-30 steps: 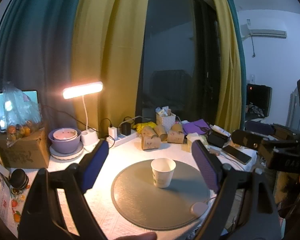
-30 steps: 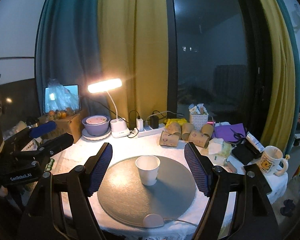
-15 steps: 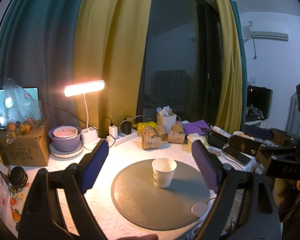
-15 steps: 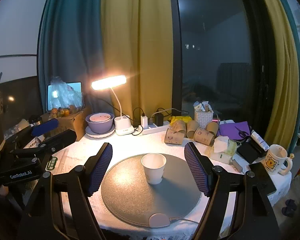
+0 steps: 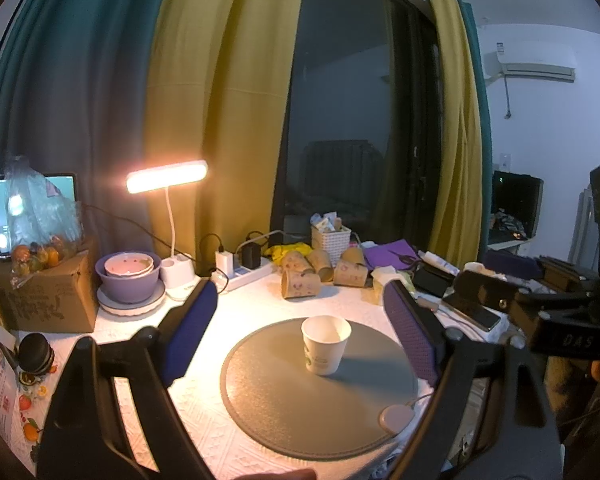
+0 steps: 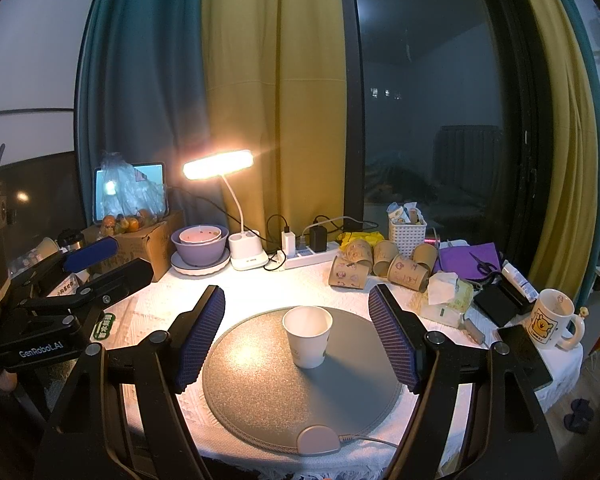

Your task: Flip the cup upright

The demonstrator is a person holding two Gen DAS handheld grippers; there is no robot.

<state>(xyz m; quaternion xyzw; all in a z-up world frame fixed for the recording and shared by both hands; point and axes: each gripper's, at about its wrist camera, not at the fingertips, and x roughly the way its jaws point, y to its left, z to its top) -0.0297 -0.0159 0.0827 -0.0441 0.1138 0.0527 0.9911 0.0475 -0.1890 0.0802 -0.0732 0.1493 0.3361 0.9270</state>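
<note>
Two grippers: both hover above the near edge of the table, each with fingers spread wide and nothing between them.
Cup: a white paper cup stands upright, mouth up, on the round grey mat, a little behind the mat's middle.
Left gripper: blue pads parted, framing the cup from a distance, clear of it; in the right wrist view its body sits off to the left, beside the table.
Right gripper: pads likewise apart, the cup seen in the gap between them but well ahead, untouched; in the left wrist view its dark frame shows at the right side.
Mat: lies on a white textured tablecloth, with a pale tab and thin cord at its near rim.
Lamp: a lit desk lamp glows behind the mat, to the left.
Bowls: purple bowls stacked on a plate beside the lamp base.
Brown cups: several paper cups lie on their sides behind the mat, near a white basket.
Mug: a bear-print mug stands at the table's right edge.
</note>
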